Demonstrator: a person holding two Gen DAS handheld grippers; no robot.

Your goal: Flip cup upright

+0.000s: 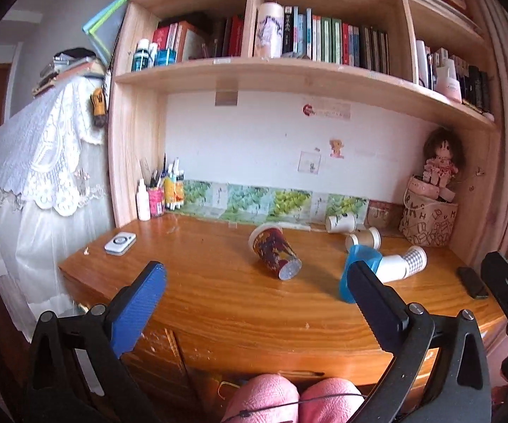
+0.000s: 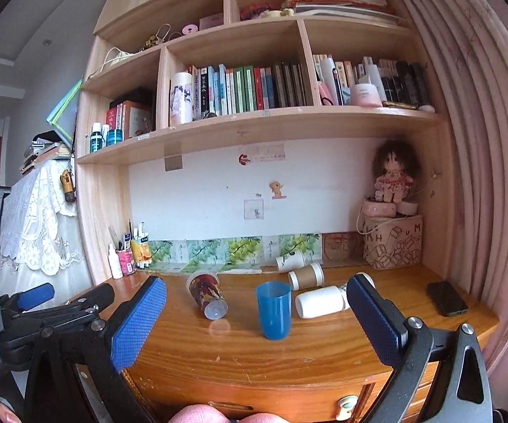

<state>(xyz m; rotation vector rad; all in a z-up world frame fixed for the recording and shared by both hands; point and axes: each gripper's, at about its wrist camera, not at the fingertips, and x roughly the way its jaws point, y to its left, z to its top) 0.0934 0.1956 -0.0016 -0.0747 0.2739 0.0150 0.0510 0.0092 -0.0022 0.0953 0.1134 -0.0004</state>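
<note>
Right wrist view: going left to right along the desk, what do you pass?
Pen pot → red patterned cup on its side → upright blue cup → white cup on its side → black phone.

On the surface [image 2: 324, 345] one cup [image 2: 273, 309] stands upright near the middle. At its ten o'clock a patterned cup [image 2: 206, 294] lies on its side, base toward the front edge. At two o'clock lies a white cup [image 2: 319, 302], and behind that, toward the wall, two more cups on their sides: a sleeved cup [image 2: 306, 275] and, farther back, a paper cup [image 2: 290, 261]. A phone [image 2: 446, 298] lies at three o'clock by the right edge. A bag [image 2: 393, 245] with a doll [image 2: 395, 176] on top sits in the back right corner. A pen holder [image 2: 125, 261] stands at the back left, and a small flat device [image 1: 120, 243] lies near the left edge.
</note>
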